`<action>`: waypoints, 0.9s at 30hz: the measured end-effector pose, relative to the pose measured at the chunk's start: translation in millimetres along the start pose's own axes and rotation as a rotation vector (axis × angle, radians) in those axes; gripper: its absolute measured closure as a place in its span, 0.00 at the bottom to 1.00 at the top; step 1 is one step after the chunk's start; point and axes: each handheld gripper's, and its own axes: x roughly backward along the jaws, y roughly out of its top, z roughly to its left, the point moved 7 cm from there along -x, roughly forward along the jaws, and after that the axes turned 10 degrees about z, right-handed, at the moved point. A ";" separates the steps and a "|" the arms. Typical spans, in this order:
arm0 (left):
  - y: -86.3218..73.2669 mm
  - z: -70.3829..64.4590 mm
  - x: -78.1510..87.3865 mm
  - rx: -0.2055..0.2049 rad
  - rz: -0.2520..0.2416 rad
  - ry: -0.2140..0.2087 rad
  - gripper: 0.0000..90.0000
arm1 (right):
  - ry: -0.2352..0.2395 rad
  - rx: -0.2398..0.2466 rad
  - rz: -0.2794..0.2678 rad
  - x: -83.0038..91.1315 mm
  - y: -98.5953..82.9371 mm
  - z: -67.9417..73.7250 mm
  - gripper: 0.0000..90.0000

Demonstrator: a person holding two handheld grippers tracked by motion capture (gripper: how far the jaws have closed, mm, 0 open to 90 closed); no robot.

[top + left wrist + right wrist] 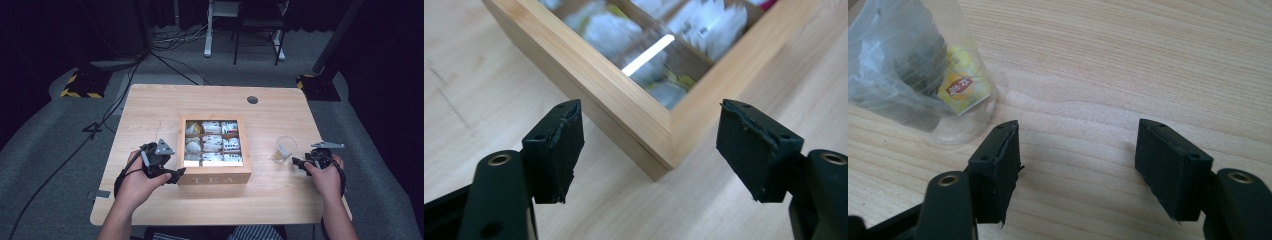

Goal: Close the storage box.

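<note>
A wooden tea box (215,177) marked TEA sits mid-table, its compartments filled with several white tea bags (212,143). My left gripper (176,175) is open at the box's front left corner (659,150), the corner lying between its jaws without contact. A clear plastic cup (283,149) stands right of the box with a tea bag and its yellow tag (964,86) inside. My right gripper (298,163) is open just beside the cup (913,65), low over bare wood, nothing between its jaws.
The light wooden table (150,105) has a round cable hole (252,99) at the back. Beyond it are grey floor, cables, a black-and-yellow stand base (82,85) and white desk legs (208,30).
</note>
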 end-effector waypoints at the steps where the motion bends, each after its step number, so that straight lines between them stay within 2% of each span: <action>1: 0.2 3.0 2.0 0.007 -0.015 0.007 0.30 | 0.000 0.002 -0.004 -0.3 0.0 -0.1 0.39; 6: -2.2 19.8 9.3 0.050 -0.066 0.034 0.29 | -0.008 0.026 -0.033 -2.5 0.1 -1.2 0.38; 9: -5.7 31.1 10.8 0.052 -0.068 0.058 0.28 | -0.016 0.042 -0.052 -3.7 0.0 -2.5 0.37; 12: -8.9 40.8 10.1 0.069 -0.074 0.064 0.27 | -0.022 0.068 -0.071 -5.9 0.1 -3.1 0.33; 15: -12.2 51.2 8.3 0.084 -0.085 0.082 0.26 | -0.010 0.080 -0.099 -8.7 1.2 -4.0 0.30; 19: -18.6 66.1 5.6 0.103 -0.087 0.110 0.25 | -0.007 0.090 -0.099 -8.6 1.0 -4.6 0.30; 24: -28.0 85.2 -0.7 0.179 -0.092 0.131 0.24 | -0.004 0.093 -0.100 -8.5 0.9 -4.7 0.30; 27: -36.1 98.5 -6.4 0.215 -0.078 0.170 0.23 | 0.000 0.099 -0.099 -8.3 0.6 -4.9 0.30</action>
